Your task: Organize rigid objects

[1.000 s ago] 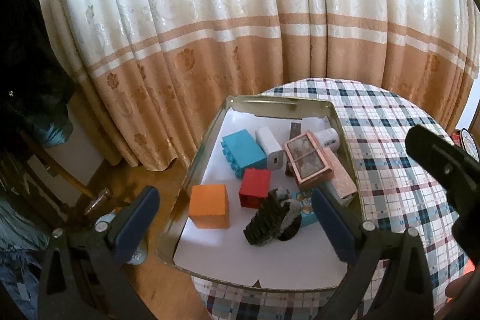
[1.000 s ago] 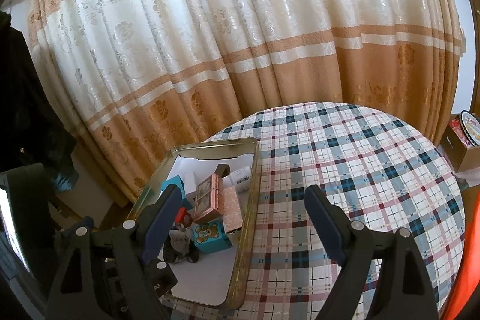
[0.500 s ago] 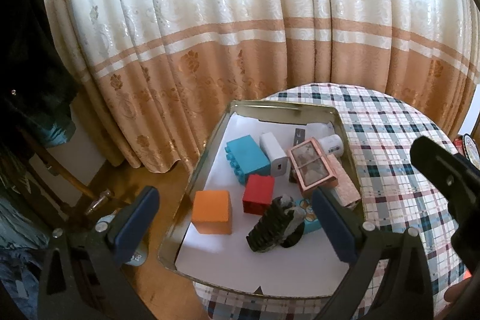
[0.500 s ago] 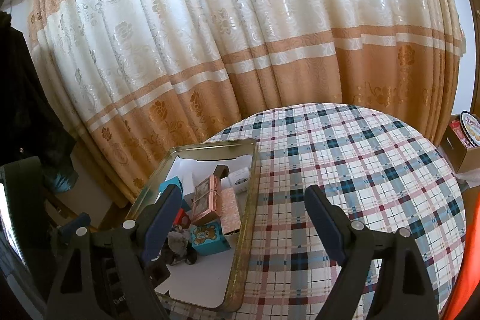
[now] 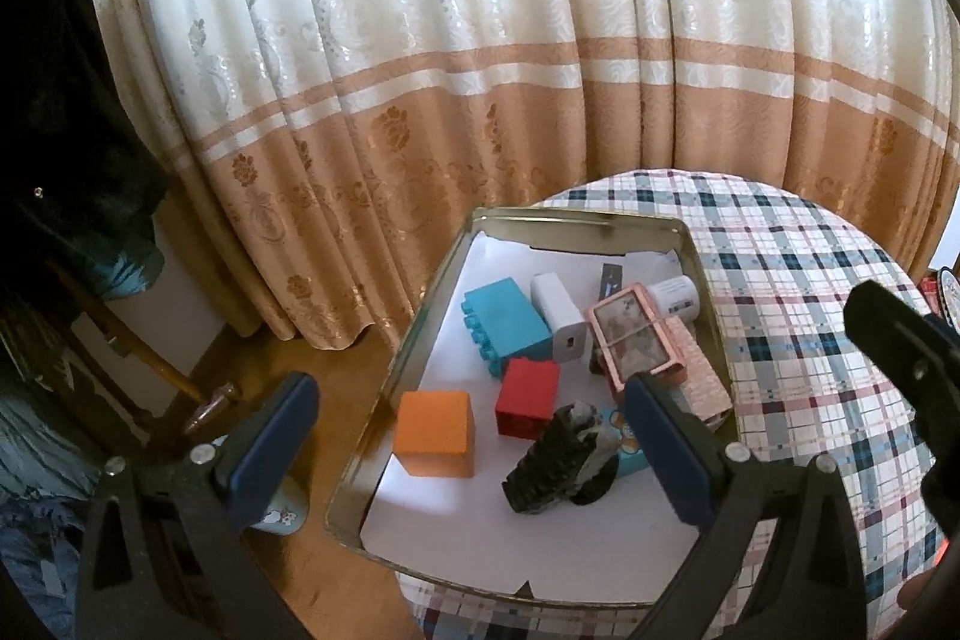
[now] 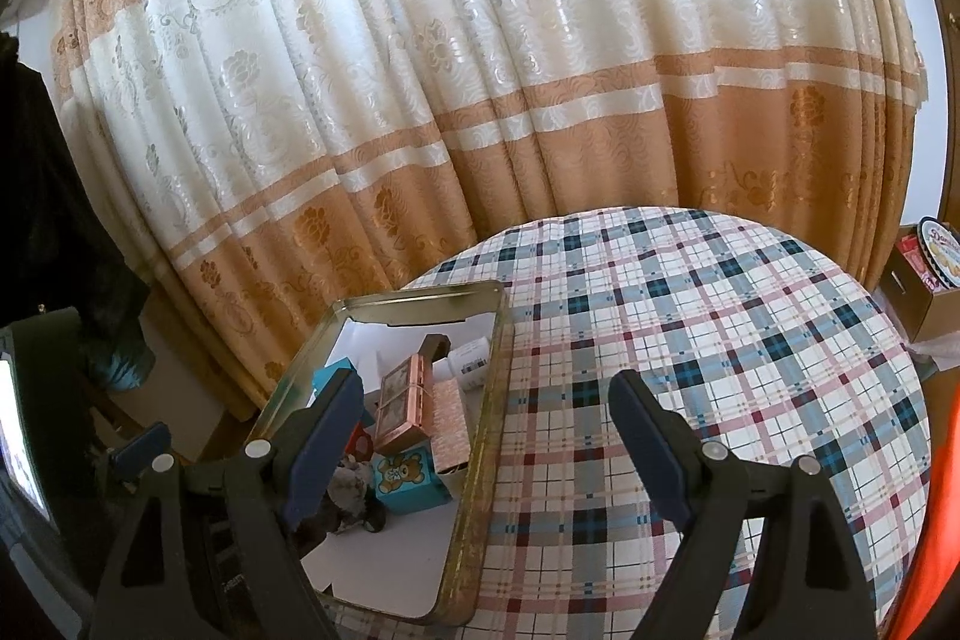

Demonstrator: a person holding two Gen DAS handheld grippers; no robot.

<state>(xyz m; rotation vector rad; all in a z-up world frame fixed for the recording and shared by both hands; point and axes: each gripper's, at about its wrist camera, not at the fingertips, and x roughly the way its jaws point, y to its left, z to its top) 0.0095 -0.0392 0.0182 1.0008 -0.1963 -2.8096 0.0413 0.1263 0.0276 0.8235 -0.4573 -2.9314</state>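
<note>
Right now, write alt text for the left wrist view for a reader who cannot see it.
A metal tray lined with white paper sits at the edge of a plaid-covered round table, holding an orange cube, red block, blue brick, white charger, pink case and other small items. The open left tool hovers in the foreground, holding nothing; a cream-and-tan curtain hangs behind.

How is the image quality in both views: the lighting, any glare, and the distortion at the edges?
Left wrist view: soft daylight comes through the curtain, the tin tray rim shines a little, dark fisheye corners. Right wrist view: sharp, the curtain folds and the checked tablecloth bend strongly toward the edges.
</note>
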